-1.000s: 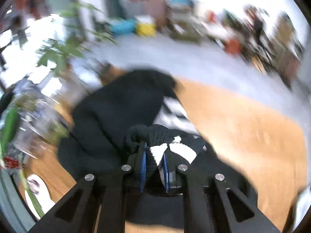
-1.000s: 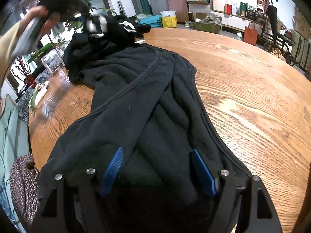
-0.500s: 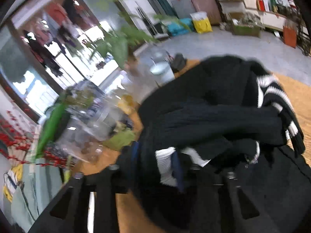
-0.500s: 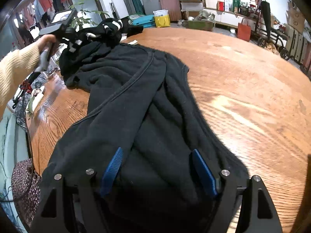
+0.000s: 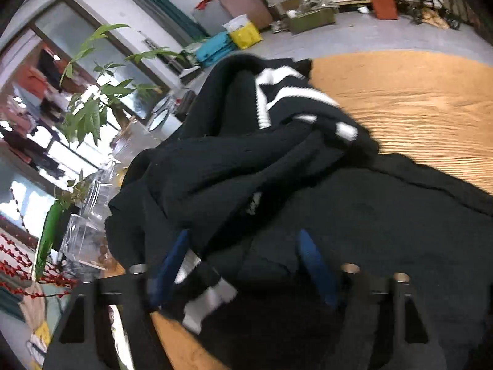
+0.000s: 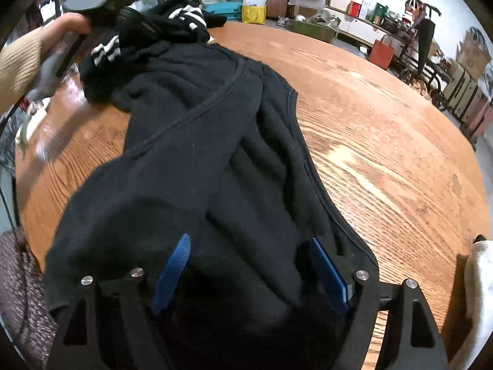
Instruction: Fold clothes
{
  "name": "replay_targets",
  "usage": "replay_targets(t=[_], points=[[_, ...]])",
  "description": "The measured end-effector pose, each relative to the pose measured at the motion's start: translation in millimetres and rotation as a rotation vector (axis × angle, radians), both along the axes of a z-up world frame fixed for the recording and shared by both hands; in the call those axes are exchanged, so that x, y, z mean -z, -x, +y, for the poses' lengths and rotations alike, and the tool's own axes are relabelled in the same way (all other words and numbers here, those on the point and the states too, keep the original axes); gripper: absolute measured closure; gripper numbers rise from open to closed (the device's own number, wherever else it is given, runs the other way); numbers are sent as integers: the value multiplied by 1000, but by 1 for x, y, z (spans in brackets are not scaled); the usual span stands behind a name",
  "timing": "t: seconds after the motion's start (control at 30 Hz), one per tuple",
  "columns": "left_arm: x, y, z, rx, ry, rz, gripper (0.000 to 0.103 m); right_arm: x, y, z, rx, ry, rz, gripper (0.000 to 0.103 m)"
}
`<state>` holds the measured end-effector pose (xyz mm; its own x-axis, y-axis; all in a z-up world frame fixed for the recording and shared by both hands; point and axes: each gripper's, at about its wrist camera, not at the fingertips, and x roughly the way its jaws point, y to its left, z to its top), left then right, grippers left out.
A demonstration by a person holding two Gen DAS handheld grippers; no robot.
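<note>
Round wooden table (image 6: 385,141) — black fleece (image 6: 215,154) spread across it. Left gripper (image 5: 243,265) closing, striped knit (image 5: 277,117) loose between jaws; right gripper (image 6: 249,268) closing astride fleece, unpinched — knit may snag, dragging the fleece.

Table (image 6: 385,141): wood, open grain, orange-brown, sheen with pale glare patches.
Black garment (image 6: 197,166): cloth, fleecy nap, matt, stitched seam lines.
Striped sweater (image 5: 277,117): knitted cloth, ribbed, black with white bands, matt.
Left gripper (image 5: 243,265): black plastic frame, matt; bright metal screw heads; blue pads.
Right gripper (image 6: 251,269): same black matt plastic; blue pads look ribbed.
Sleeve (image 6: 18,61): ribbed knit, beige.
Jars (image 5: 89,215), beyond the table's left edge: clear, glossy.
</note>
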<state>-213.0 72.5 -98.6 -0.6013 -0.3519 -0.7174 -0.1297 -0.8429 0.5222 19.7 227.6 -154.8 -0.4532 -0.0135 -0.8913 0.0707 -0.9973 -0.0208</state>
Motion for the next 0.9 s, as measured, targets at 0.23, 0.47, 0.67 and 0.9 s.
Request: replay_targets(t=[0.23,0.47,0.67,0.9], points=[[-14,36,-56,-130,-102,73,96,-2,1,-3,-114,-203,14,100],[-50,52,-113,-247,-45,165,97,14,-2,70,69,-534,-52,101],[-40,41,-129,-221,-43,115,97,13,-19,117,203,-568,-103,99],[-86,0,-102,-163,-363,-15,51,-59,-12,107,142,-9,115,19]])
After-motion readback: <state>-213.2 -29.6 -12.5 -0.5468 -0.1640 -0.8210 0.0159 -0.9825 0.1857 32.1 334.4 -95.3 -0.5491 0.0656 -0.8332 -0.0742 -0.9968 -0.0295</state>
